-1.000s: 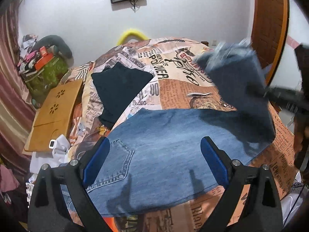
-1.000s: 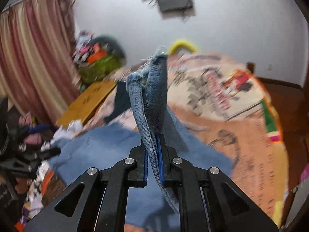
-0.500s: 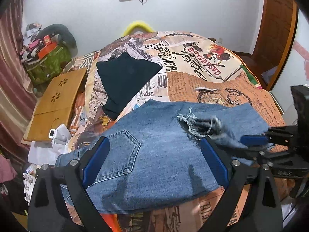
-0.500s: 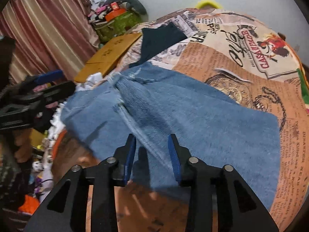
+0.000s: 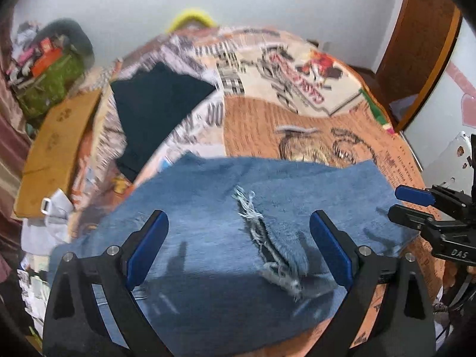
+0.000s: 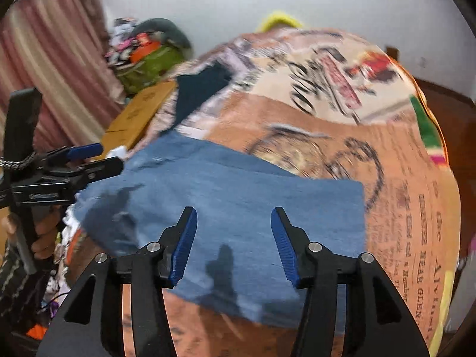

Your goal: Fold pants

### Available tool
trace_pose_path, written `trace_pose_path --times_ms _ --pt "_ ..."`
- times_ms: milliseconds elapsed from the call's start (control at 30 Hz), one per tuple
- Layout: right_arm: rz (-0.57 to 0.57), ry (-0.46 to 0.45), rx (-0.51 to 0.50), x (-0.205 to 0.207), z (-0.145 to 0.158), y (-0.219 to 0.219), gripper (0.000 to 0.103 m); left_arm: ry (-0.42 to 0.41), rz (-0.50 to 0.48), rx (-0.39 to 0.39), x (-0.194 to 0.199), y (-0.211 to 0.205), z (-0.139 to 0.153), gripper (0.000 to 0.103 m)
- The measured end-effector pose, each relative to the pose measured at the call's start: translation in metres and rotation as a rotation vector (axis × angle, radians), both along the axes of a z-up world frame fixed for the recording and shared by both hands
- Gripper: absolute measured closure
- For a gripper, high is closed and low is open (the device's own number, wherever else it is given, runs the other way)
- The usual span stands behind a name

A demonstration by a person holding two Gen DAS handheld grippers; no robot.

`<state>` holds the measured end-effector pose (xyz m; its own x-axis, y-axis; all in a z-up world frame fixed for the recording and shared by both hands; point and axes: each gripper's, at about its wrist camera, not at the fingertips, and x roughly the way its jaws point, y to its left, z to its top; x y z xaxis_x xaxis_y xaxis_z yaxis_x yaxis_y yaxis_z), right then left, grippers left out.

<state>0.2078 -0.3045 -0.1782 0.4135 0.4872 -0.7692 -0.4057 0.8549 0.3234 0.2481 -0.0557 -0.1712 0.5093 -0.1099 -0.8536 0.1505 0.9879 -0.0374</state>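
- Lettering "DAS" shows in the left wrist view on the black body of the right gripper (image 5: 413, 205) at the right edge; print on the orange newspaper-pattern bedspread (image 5: 297, 119) is smeared by blur and unreadable here.
- The folded blue denim pants (image 5: 223, 238) lie flat on the bedspread, frayed hem threads on top; their near edge is cut off behind the gripper arms.
- The left gripper (image 5: 238, 250) hangs above the denim with its blue-padded jaws spread wide, nothing between them.
- A dark folded garment (image 5: 154, 104) lies beyond the pants, just past their far edge.
- In the right wrist view, bedspread print reads "NEAR GLEN" at the right; other lines are blurred.
- The right gripper (image 6: 233, 244) has just been opening; its jaws stand apart over the pants (image 6: 238, 202), holding nothing.
- The left gripper (image 6: 89, 157) juts in at the left, released, and a hand (image 6: 44, 238) grips its handle, partly hidden.
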Motion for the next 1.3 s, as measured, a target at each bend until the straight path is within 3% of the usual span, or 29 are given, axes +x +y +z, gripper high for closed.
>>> trace_pose_path --times_ms 167,300,700,867,1100,1300 --pt "-0.013 0.116 -0.047 0.004 -0.045 0.000 0.055 0.093 0.000 0.029 0.008 -0.005 -0.036 0.006" --pt "-0.009 0.080 -0.062 -0.010 -0.052 0.001 0.053 0.109 -0.023 0.089 0.000 -0.005 -0.060 0.005" --pt "-0.016 0.047 -0.131 -0.032 -0.040 -0.001 0.053 0.043 0.004 0.062 -0.036 0.028 -0.043 0.002" --pt "-0.009 -0.007 -0.140 -0.035 -0.021 0.009 0.050 -0.027 0.112 0.085 -0.052 0.061 -0.026 0.002" --pt "0.017 -0.113 -0.123 -0.032 0.011 0.038 0.045 -0.143 0.305 -0.002 -0.078 0.132 0.007 0.002" --pt "0.056 -0.150 -0.103 -0.027 0.018 0.068 0.045 -0.130 0.434 -0.071 -0.101 0.192 0.004 0.002"
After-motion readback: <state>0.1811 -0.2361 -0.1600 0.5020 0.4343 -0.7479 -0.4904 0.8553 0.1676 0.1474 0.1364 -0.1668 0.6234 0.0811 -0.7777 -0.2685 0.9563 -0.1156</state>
